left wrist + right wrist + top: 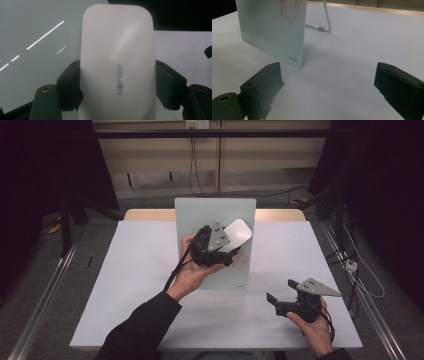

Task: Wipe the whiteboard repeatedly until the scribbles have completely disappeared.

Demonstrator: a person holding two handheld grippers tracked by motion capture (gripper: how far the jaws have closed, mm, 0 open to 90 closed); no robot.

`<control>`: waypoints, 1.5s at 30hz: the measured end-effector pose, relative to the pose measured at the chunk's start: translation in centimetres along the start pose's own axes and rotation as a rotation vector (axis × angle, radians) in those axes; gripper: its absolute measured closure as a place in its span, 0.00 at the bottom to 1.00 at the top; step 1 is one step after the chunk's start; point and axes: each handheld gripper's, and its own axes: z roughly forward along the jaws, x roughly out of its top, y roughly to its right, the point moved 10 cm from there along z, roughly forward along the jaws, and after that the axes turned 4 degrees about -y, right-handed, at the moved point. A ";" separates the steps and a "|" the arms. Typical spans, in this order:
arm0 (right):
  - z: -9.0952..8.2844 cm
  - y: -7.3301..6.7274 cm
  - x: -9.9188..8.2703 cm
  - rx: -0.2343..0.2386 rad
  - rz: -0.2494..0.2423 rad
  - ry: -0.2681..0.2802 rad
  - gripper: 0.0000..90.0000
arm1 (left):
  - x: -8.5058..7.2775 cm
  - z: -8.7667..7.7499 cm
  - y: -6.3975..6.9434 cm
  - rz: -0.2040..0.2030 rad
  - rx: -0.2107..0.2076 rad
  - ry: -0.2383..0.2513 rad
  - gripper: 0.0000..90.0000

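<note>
Dim room, white table (140,285)

We counted one white rounded plastic eraser block with grey lettering (117,62), one pale green glass drawing board standing upright (197,212), and one thin metal wire stand (326,17) behind that board. There was one red scribble (288,10) on the board's face. We counted two black two-jaw handheld grippers, a left one (220,251) and a right one (280,291), and one white-topped table (140,285) under all of it
</note>
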 end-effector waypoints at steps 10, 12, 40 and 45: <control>0.0 0.0 0.0 0.001 -0.001 -0.001 0.08 | 0.6 0.6 0.4 0.118 0.095 0.003 0.35; 0.0 -0.1 0.0 0.002 -0.002 0.000 0.08 | 0.1 0.8 0.9 0.136 0.090 -0.012 0.35; 0.0 0.0 0.0 -0.001 0.000 0.001 0.08 | 0.6 0.6 0.4 0.097 0.064 -0.012 0.35; -0.1 0.0 0.0 0.000 0.000 0.000 0.08 | -1.3 1.5 2.7 0.129 0.020 -0.056 0.35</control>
